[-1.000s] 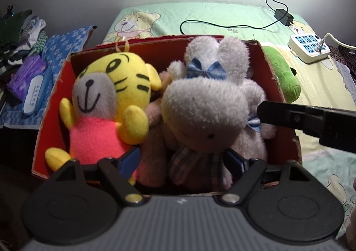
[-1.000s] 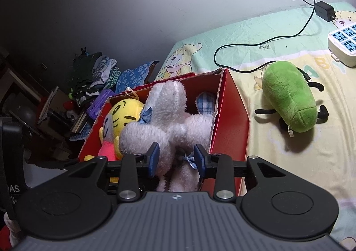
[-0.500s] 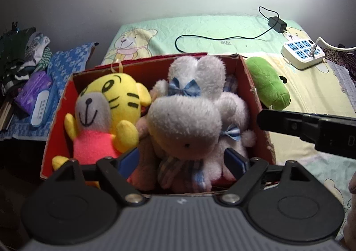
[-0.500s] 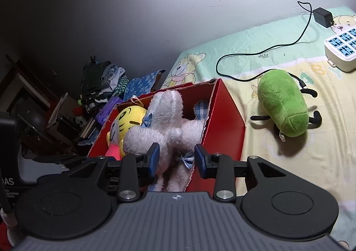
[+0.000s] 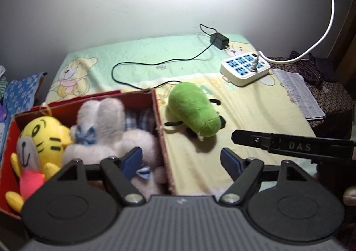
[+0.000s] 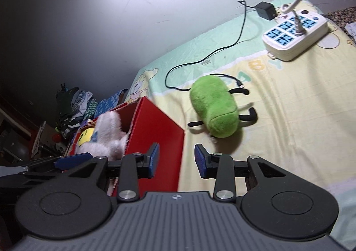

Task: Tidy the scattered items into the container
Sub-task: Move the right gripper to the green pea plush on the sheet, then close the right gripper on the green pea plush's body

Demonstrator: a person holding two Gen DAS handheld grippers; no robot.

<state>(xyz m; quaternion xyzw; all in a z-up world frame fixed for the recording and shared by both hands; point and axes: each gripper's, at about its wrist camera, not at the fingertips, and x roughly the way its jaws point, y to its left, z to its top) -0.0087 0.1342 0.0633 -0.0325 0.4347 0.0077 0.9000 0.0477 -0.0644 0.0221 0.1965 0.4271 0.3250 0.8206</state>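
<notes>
The left gripper (image 5: 182, 161) hides the lower parts of the white rabbit (image 5: 106, 137) and the near wall of the red box (image 5: 159, 126). The yellow tiger (image 5: 42, 139) is cut at its foot by that gripper's body. In the right wrist view the rabbit (image 6: 106, 137) is blurred, and the tiger shows only as a yellow patch behind it. The white cable (image 5: 329, 17) leaves the top edge. The clutter (image 6: 73, 106) beside the bed is too dark to identify.
</notes>
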